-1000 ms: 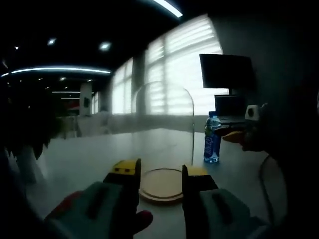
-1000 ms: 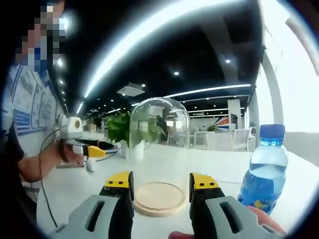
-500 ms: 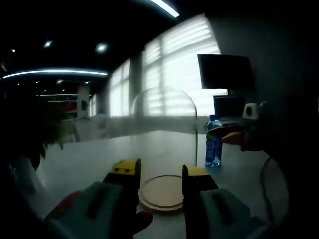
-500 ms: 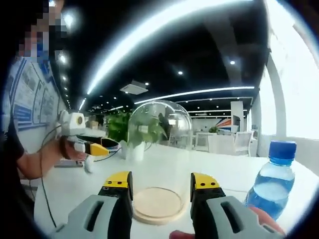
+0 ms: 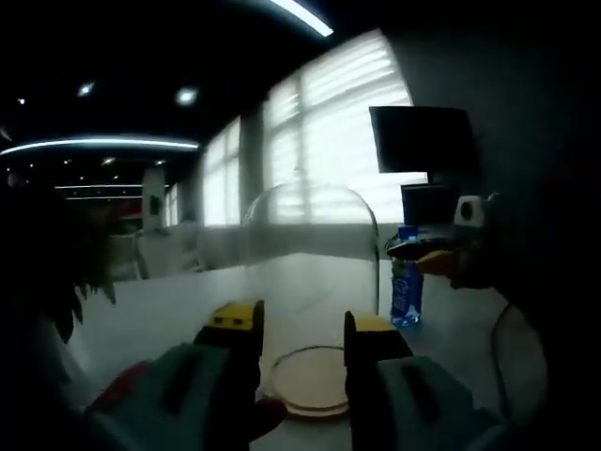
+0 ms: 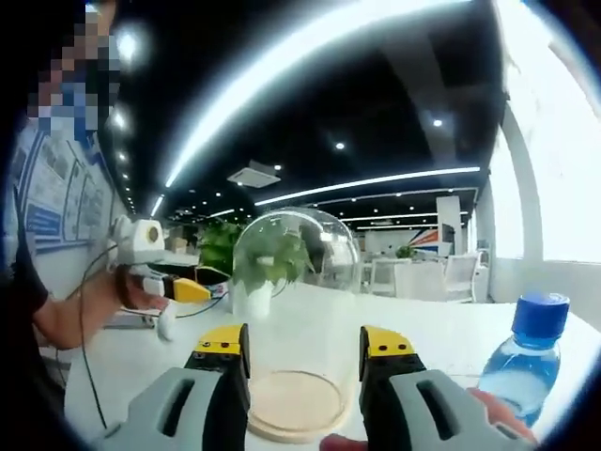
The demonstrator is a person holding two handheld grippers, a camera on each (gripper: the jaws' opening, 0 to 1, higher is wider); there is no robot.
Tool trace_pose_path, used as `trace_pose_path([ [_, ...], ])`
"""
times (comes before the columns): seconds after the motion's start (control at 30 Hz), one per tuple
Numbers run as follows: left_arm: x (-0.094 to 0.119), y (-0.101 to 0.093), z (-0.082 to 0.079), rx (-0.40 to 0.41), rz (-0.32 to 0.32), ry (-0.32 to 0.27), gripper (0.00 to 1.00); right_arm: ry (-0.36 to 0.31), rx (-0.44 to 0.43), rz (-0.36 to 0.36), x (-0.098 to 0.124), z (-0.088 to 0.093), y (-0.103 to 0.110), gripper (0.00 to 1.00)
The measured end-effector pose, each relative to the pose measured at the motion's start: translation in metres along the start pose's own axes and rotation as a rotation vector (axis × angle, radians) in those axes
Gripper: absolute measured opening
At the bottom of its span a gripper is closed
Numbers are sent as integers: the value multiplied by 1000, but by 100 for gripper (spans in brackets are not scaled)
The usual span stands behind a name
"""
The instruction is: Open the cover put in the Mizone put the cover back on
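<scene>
Cover [image 6: 293,301], a clear glass dome, stands upright on its round wooden base [image 6: 293,406] on the white surface [image 6: 141,362], its long axis vertical. In the right gripper view it sits dead ahead of the right gripper [image 6: 303,352], whose yellow-tipped jaws are spread wide with the dome's lower wall seen between them, not touching as far as I can tell. In the left gripper view the cover [image 5: 310,282] likewise rises straight ahead of the left gripper [image 5: 300,327], jaws parted and empty, the base [image 5: 310,381] low between them. So both grippers face the dome from opposite sides, about equally near. Mizone bottle [image 6: 522,362], blue-capped and upright, stands on the surface just off the right gripper's right side, outside the dome; in the left gripper view the bottle [image 5: 407,287] is beyond the dome, beside the right gripper [image 5: 427,256]. The lift will likely need to go straight up along the dome's axis.
</scene>
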State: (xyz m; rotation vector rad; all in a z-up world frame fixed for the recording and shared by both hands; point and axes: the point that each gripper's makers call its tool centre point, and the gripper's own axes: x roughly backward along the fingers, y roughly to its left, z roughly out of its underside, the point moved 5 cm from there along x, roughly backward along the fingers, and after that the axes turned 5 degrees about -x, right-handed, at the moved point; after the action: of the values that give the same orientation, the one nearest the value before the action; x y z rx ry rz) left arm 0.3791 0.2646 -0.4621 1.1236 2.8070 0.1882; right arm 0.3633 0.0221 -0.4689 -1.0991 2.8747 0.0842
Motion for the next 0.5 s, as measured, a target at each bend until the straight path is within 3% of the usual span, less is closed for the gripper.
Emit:
trace_pose_path([
  [0.2,-5,5,0,-7,6,17,31,8,11,-19,-4,-7,-1,45],
  [0.5,-9,8,-14,-25,57,19,38,52,23,-81,-9,-15,-8,51],
])
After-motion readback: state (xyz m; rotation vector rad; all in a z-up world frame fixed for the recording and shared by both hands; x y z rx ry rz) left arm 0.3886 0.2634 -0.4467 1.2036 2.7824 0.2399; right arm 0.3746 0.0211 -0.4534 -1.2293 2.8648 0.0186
